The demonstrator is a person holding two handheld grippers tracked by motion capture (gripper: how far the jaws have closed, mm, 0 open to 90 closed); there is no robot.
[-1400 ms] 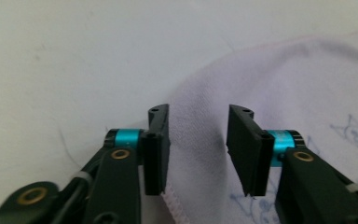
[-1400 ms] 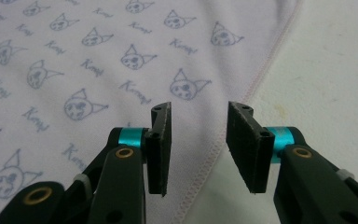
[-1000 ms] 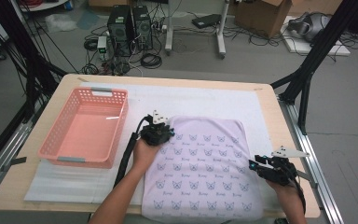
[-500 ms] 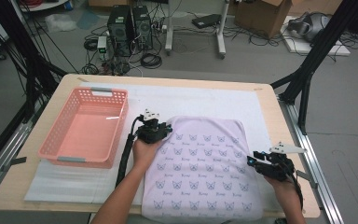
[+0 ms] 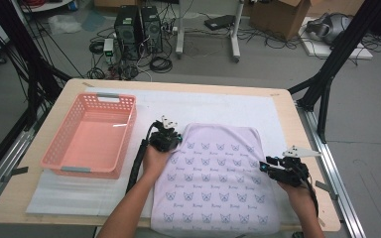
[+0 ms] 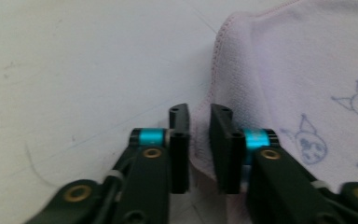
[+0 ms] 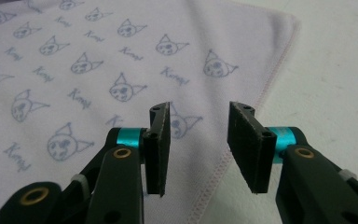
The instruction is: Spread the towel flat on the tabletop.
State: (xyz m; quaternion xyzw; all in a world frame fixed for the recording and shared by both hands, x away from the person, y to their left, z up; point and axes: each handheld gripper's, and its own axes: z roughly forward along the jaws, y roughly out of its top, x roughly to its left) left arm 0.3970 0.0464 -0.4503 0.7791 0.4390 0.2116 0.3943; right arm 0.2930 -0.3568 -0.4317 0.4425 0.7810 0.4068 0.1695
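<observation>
A lilac towel (image 5: 218, 178) printed with small cat faces lies flat on the white mat, its near end at the table's front edge. My left gripper (image 5: 174, 139) is at the towel's far left corner. Its jaws have just been closing. In the left gripper view they (image 6: 199, 114) stand nearly together with the hemmed edge of the towel (image 6: 298, 70) bunched between the pads. My right gripper (image 5: 267, 166) hovers low at the right edge. In the right gripper view its jaws (image 7: 199, 109) are apart over the towel's hem (image 7: 121, 56) with nothing pinched.
A pink plastic basket (image 5: 59, 144) stands with nothing in it on the left of the table. A white mat (image 5: 213, 106) covers most of the wooden tabletop (image 5: 287, 119). Black frame legs, computers and cables stand on the floor beyond the far edge.
Both hands stay almost where they were, and the towel lies as before. The high view is too small to show the jaws moving.
</observation>
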